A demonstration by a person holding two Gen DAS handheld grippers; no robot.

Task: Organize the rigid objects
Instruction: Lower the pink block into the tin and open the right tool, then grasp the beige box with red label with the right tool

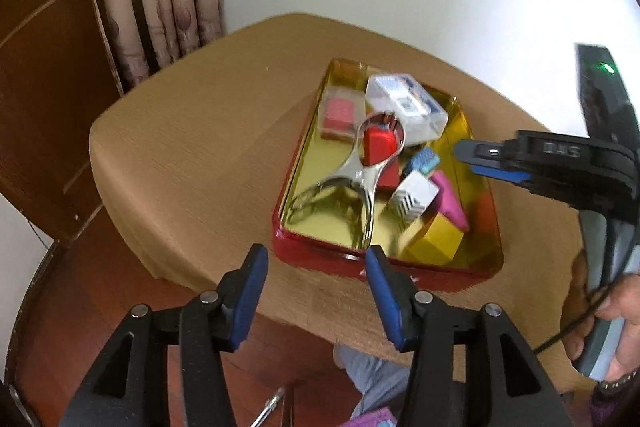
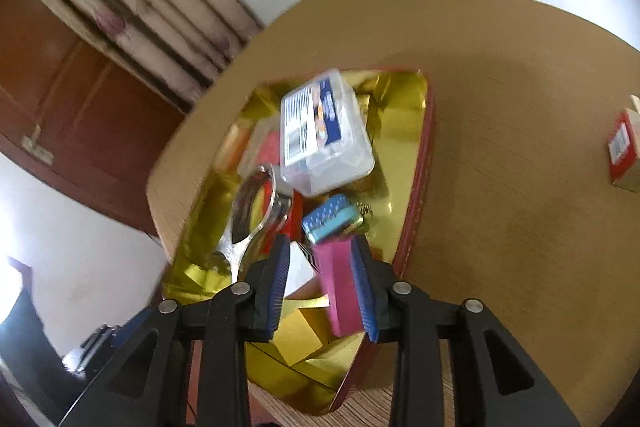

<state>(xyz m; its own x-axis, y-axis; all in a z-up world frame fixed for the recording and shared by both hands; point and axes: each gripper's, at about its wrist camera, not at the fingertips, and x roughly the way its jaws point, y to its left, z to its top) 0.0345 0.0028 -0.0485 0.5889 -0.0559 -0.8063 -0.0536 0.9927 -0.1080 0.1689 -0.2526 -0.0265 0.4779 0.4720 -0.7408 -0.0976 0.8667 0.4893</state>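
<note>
Right wrist view, right gripper [image 2: 320, 283] fingers spread around the pink block [image 2: 340, 287], not pinching it, inside the gold tin [image 2: 416, 163] on the surface [image 2: 520, 147], left gripper [image 1: 316, 291] fingers spread, holding nothing, near the tin's edge.

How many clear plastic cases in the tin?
2. The large clear labelled case lies at the tin's far end, on top of other items. A smaller clear case with red contents sits beside it in the far corner. More may be hidden beneath.
</note>
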